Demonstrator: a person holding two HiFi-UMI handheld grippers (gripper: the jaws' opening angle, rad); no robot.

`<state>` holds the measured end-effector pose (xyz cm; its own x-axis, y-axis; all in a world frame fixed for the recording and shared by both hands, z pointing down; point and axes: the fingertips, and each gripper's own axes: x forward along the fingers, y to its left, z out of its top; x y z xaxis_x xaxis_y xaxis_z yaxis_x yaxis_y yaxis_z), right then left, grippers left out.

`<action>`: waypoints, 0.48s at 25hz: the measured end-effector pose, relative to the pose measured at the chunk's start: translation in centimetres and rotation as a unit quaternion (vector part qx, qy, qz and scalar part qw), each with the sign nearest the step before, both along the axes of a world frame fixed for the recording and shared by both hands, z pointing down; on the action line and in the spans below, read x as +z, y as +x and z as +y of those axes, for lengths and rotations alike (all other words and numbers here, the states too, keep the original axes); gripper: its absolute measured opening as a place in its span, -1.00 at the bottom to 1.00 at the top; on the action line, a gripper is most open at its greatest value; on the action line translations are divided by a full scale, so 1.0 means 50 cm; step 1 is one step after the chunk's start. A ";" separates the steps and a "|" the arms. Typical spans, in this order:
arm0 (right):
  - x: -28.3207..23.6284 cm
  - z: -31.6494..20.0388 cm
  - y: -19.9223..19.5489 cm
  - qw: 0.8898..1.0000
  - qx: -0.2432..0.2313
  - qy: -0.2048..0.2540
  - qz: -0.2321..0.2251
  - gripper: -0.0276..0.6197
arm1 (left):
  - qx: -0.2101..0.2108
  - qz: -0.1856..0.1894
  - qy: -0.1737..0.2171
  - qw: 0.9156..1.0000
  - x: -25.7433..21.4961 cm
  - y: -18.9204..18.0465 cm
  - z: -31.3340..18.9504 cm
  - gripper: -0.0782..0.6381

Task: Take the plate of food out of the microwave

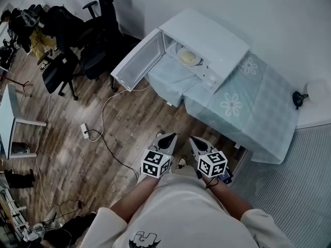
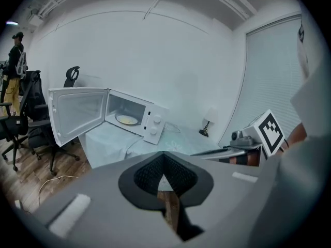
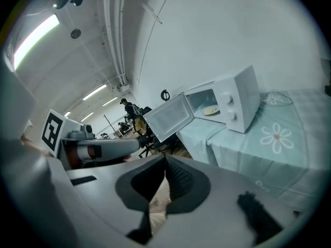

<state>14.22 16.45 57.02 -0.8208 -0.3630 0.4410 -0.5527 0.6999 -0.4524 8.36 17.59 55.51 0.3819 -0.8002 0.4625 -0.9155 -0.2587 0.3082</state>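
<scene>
A white microwave (image 1: pixel 214 43) stands on a table with a pale blue flowered cloth (image 1: pixel 243 107). Its door (image 1: pixel 138 61) hangs wide open to the left. Inside sits the plate of food (image 1: pixel 189 58), pale yellow, also visible in the left gripper view as the plate (image 2: pixel 126 120) and in the right gripper view as the plate (image 3: pixel 210 110). Both grippers are held close to the person's body, well short of the table. The left gripper (image 1: pixel 168 138) is shut with nothing in it, jaws meeting at the tip (image 2: pixel 164 155). The right gripper (image 1: pixel 197 141) is shut and empty as well (image 3: pixel 165 158).
Black office chairs (image 1: pixel 85 48) stand left of the open door. A power strip and cable (image 1: pixel 85 132) lie on the wood floor between me and the table. A desk (image 1: pixel 10 115) is at the far left, a small lamp (image 1: pixel 314 92) at the table's right end. A person (image 2: pixel 15 56) stands far off.
</scene>
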 end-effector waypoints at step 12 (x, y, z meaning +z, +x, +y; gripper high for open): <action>0.016 -0.257 -0.244 0.999 0.028 -0.002 0.038 -0.87 | 0.067 0.020 -0.014 0.997 0.032 -0.225 -0.283 -0.77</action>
<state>2.01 3.58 57.80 -0.7638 -0.4058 0.5019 -0.6234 0.6654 -0.4107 -2.89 3.47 57.10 0.5037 -0.7271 0.4664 -0.8597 -0.3688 0.3535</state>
